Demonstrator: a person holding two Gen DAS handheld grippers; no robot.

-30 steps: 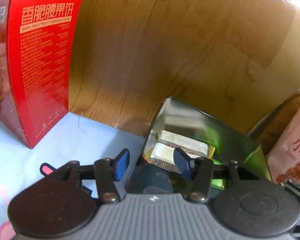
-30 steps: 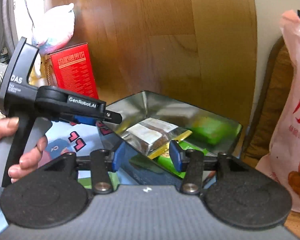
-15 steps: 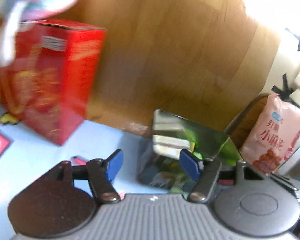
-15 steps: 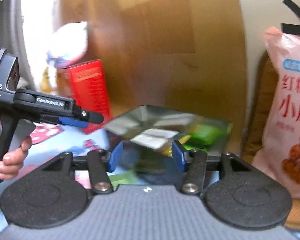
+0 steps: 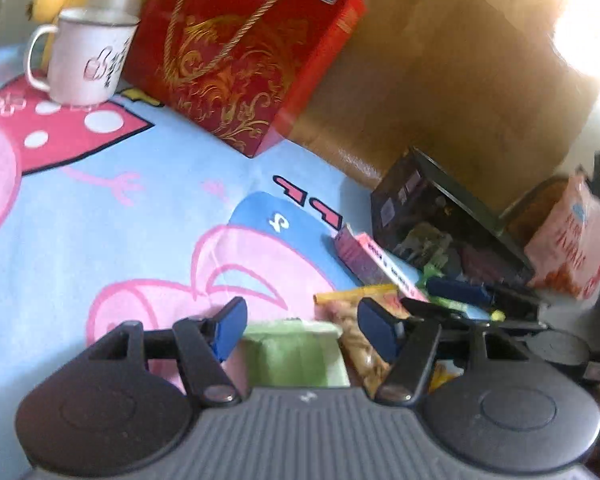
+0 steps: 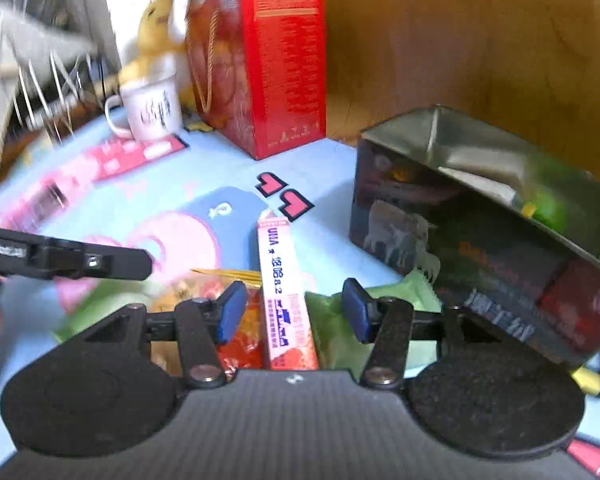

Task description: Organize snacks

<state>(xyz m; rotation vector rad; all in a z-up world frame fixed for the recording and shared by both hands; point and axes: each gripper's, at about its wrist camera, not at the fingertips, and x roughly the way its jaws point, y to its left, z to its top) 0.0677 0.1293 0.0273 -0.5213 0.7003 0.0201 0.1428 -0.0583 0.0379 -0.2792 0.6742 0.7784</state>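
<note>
We hold the left gripper (image 5: 302, 330) over a green packet (image 5: 296, 356) – jaws apart, gripping nothing. The right gripper's (image 6: 290, 310) jaws are closing over a pink stick pack (image 6: 286, 292) without touching it. The snacks lie loose on the cartoon cloth (image 5: 100, 208) just beside the open tin (image 6: 480, 240) – a red box (image 6: 276, 64) and a mug (image 6: 150, 110) stand near its far edge.

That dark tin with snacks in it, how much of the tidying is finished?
Partly done: the dark tin already holds several wrapped snacks. Nothing is gripped. The right claw, its jaws closing, straddles a long pink packet without pressing on it; the left claw hangs open over a green packet. Still loose on the cartoon cloth: those two and an orange-yellow packet.
</note>
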